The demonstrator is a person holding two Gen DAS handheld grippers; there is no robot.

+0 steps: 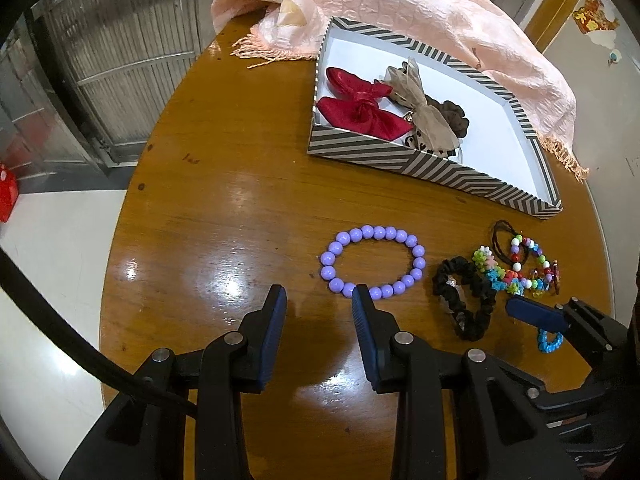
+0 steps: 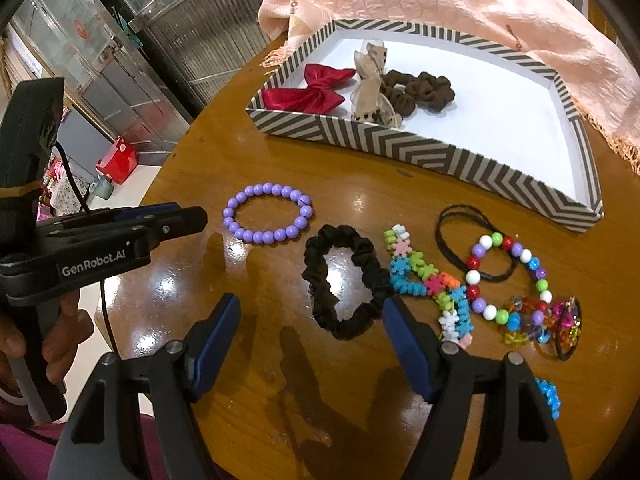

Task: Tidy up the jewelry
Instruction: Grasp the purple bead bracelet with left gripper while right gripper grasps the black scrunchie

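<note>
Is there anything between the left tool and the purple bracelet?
No. The left tool is open, and only bare table lies between it and the purple bracelet. One finger already sits right at the beads.

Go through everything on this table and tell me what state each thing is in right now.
left gripper: open, empty
right gripper: open, empty
striped box: lidless, partly filled
red bow: in box
purple bracelet: flat on table
black scrunchie: flat on table
</note>
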